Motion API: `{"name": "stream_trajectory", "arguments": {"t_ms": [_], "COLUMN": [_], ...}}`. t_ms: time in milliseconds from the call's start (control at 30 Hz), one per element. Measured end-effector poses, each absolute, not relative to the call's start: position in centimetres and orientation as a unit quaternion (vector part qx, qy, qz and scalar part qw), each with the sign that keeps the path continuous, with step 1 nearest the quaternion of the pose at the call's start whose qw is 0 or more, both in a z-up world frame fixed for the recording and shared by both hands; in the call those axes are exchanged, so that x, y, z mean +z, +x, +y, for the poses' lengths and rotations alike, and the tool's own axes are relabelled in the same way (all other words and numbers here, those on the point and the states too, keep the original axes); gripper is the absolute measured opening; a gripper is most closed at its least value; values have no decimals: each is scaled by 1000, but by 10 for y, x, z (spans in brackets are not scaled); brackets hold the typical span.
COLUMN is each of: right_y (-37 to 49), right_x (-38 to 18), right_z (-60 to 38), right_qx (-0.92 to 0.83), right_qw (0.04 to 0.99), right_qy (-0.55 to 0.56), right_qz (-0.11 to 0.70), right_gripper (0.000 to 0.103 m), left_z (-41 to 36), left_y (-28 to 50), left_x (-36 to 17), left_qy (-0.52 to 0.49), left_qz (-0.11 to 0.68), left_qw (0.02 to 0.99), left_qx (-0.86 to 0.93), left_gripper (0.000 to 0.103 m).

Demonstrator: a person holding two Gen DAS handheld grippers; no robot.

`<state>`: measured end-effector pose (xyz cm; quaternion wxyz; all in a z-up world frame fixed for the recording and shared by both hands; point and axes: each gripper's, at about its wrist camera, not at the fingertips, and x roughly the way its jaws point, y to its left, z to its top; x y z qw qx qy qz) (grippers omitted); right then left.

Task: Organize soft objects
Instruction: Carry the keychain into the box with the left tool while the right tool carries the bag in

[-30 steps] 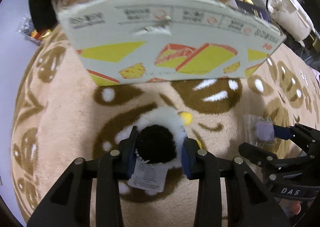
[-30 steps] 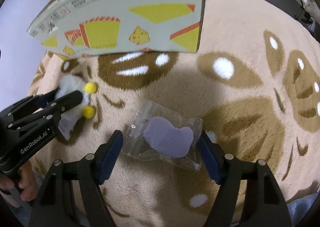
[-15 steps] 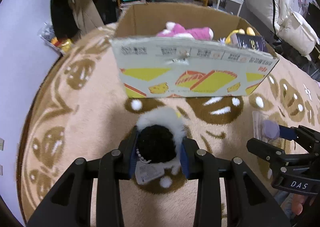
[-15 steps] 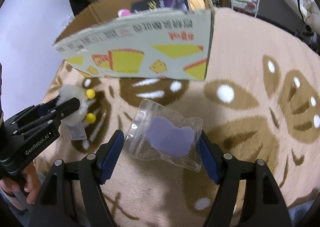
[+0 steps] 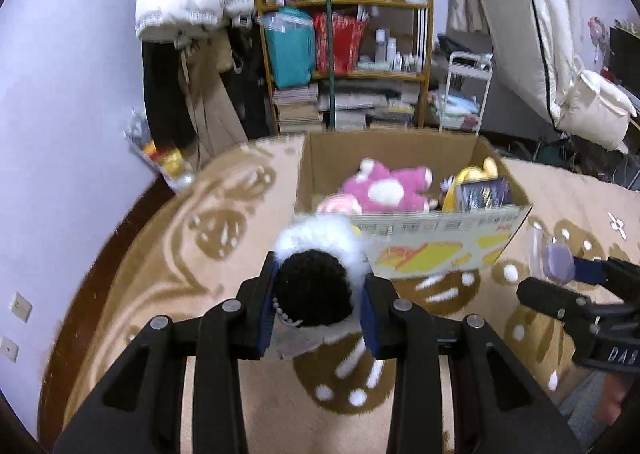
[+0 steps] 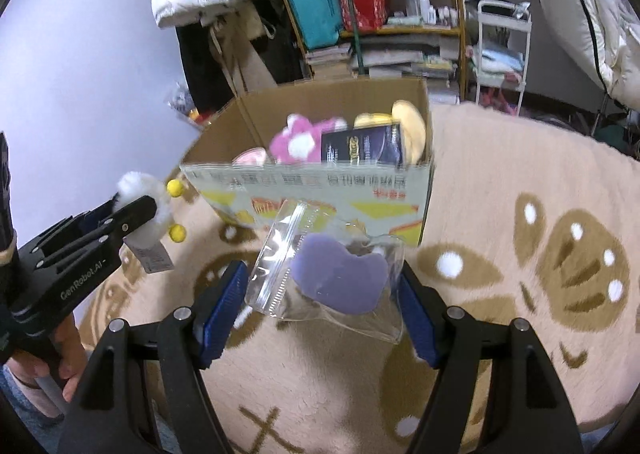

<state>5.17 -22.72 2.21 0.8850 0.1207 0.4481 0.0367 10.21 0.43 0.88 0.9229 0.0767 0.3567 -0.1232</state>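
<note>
the left gripper point(image 5: 318, 308) has its fingers clamped on a small black-and-white fluffy plush toy with yellow pompoms point(image 5: 316, 274), a paper tag hanging under it, held in the air above the beige and brown patterned rug point(image 5: 192, 254). the right gripper point(image 6: 320, 306) has its blue-padded fingers clamped on the two sides of a clear zip-top plastic bag holding a flat lilac soft piece point(image 6: 336, 274), also lifted clear of the rug. in front of both stands an open brown cardboard box with yellow and red printed panels point(image 6: 320, 190), resting on the rug. inside it lie a pink and white plush toy point(image 5: 384, 190), a yellow plush point(image 5: 472, 174) and a dark printed packet point(image 5: 484, 194). a hand point(image 6: 60, 366) grips the left gripper's handle in the right wrist view.
</note>
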Motion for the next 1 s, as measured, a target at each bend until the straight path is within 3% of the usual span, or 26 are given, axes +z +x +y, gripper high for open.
{"name": "stream_trajectory", "arguments": {"t_ms": [633, 1000], "right_y": [110, 149], "right_x": [121, 121], "right_z": [-230, -236], "right_qx": [36, 37], "right_qw": [932, 935], "right_qy": [50, 46], "right_qz": [358, 349], "right_gripper": [77, 78], "left_z": [-22, -32], "left_y": [135, 165], "left_x": [114, 94], "left_qy": [99, 102], "left_qz": [227, 227], "left_qw": [957, 957], "left_qx": [-150, -146], "left_gripper": [34, 34]}}
